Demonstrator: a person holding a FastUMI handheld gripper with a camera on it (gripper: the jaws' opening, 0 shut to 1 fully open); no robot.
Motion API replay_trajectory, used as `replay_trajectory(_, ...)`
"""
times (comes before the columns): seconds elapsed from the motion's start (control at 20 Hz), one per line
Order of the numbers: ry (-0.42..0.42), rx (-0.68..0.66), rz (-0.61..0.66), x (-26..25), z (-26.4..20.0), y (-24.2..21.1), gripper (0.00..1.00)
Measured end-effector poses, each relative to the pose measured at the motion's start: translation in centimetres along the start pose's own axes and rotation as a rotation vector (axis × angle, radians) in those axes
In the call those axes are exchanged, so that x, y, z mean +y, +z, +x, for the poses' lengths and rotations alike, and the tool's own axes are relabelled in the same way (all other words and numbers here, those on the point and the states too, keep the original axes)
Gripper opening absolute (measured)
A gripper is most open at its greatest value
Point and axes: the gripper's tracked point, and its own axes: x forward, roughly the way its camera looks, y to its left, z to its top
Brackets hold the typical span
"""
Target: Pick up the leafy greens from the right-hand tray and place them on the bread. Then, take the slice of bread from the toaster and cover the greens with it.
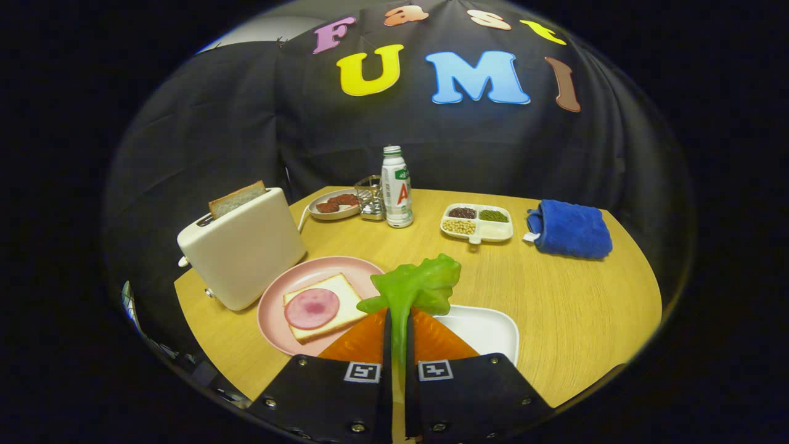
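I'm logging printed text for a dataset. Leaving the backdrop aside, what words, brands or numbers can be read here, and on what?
Bottle: label print too blurred to read.
Gripper, fingers shut on the leafy greens: two square code markers, patterns only, no words.
Toaster and blue cloth: no text visible.
So there is nothing legible to quote.
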Motion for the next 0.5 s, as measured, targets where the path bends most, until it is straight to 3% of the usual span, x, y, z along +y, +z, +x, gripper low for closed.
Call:
replay_trajectory(0.25,0.083,0.018,-0.119,6.0,2.7,0.4,0.08)
replay_trajectory(0.5,0.137,0.080,-0.133,9.3,5.6,-0.8,0.08)
